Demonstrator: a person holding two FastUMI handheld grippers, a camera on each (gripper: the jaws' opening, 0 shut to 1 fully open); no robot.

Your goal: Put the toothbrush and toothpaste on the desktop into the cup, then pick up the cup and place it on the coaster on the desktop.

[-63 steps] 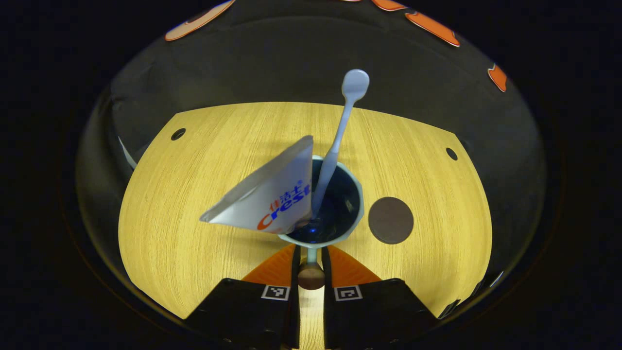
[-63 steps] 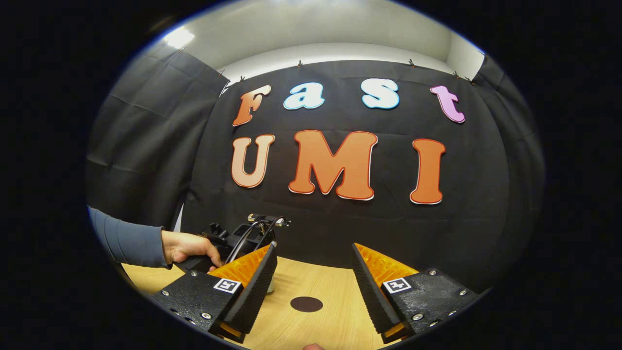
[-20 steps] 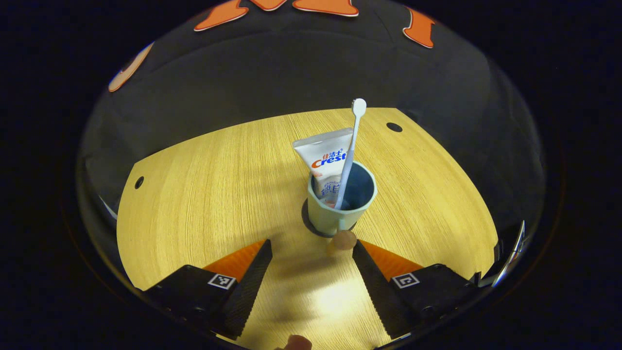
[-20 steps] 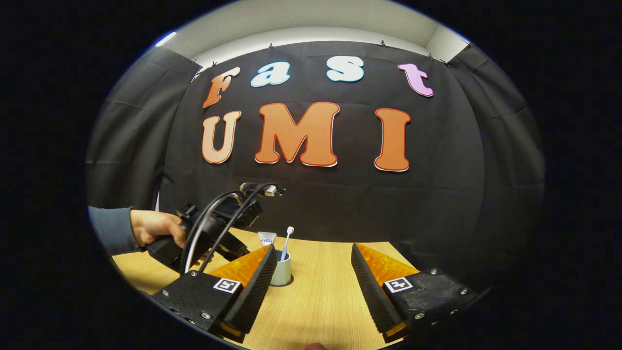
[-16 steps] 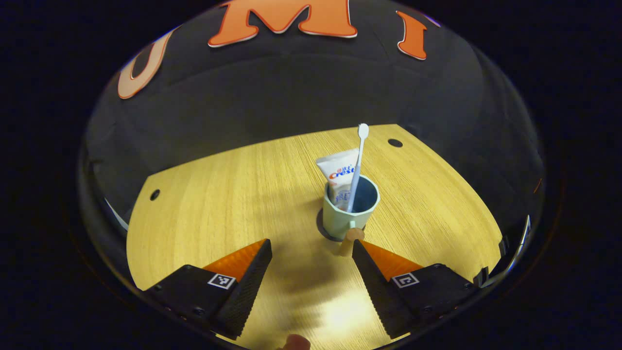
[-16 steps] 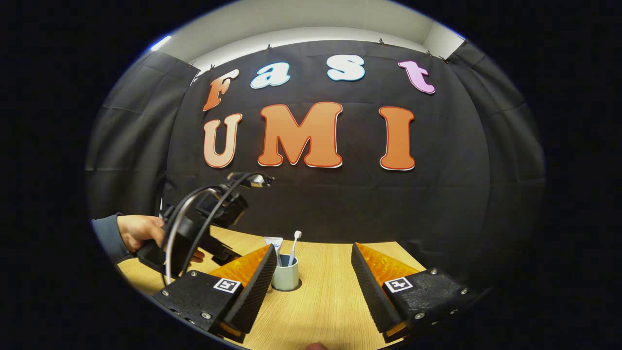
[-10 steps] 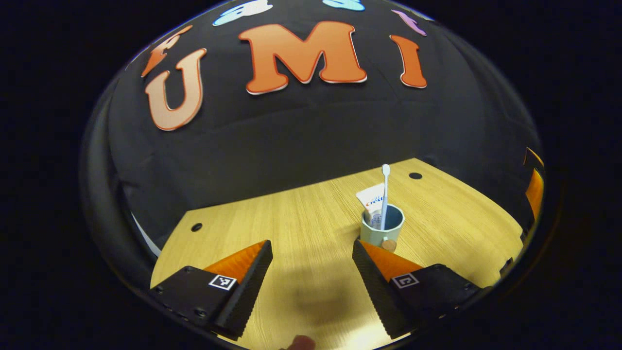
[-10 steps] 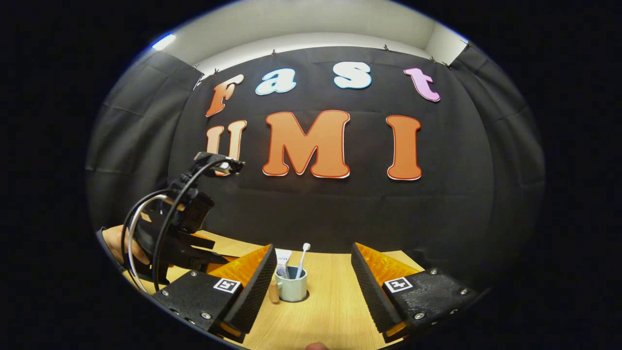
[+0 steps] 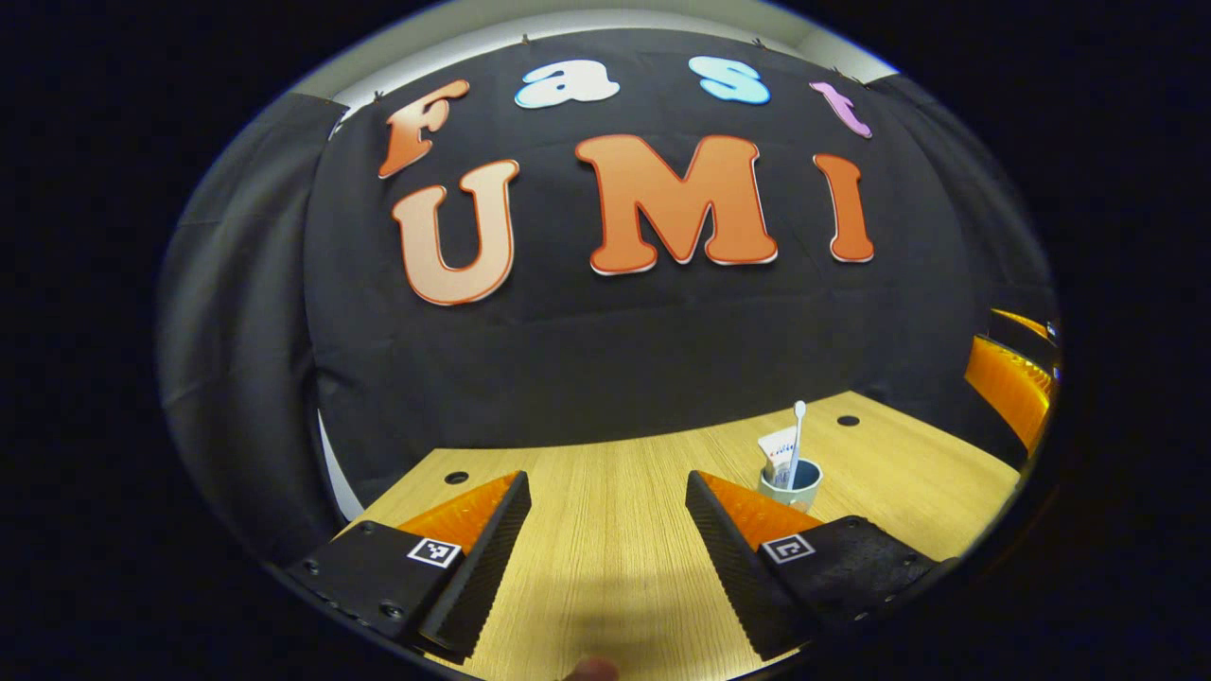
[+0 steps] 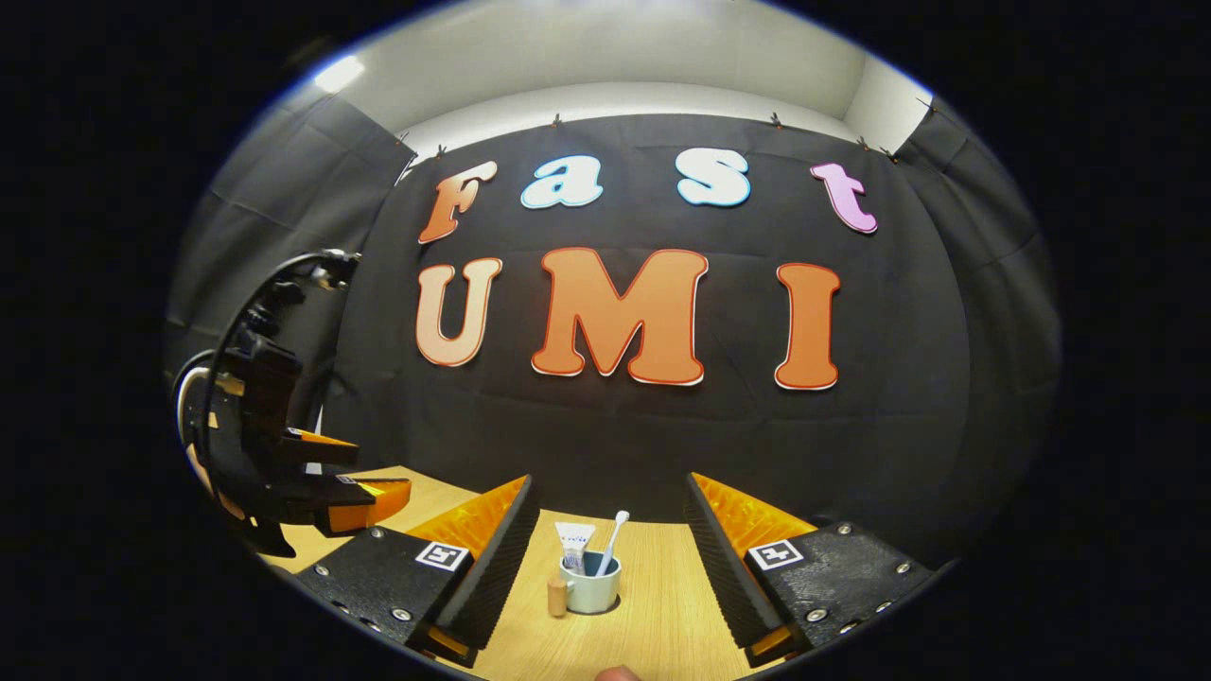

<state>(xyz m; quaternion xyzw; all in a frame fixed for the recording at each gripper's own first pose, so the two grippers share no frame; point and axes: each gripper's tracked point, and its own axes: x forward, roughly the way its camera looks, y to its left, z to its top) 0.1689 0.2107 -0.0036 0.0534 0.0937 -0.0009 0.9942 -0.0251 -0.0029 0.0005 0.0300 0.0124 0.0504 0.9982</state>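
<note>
The pale green cup (image 10: 591, 591) stands upright on the wooden table (image 10: 667, 615), on the dark coaster (image 10: 619, 604), of which a thin edge shows. The white toothbrush (image 10: 613, 541) and the toothpaste tube (image 10: 573, 541) stick up out of the cup. Its wood-tipped handle (image 10: 556, 598) points left. My right gripper (image 10: 608, 482) is open, well short of the cup, which lies between its fingers in the view. In the left gripper view the cup (image 9: 791, 484) sits far off, just right of my open, empty left gripper (image 9: 607, 478).
My left gripper (image 10: 317, 492) also hangs open at the left of the right gripper view, above the table's left part. An orange finger of the right gripper (image 9: 1008, 378) shows at the right edge. Round holes (image 9: 456, 478) mark the table's back corners.
My left gripper let go of the cup's handle after moving the cup onto the coaster, then drew back and tilted up. The right gripper has barely moved.
</note>
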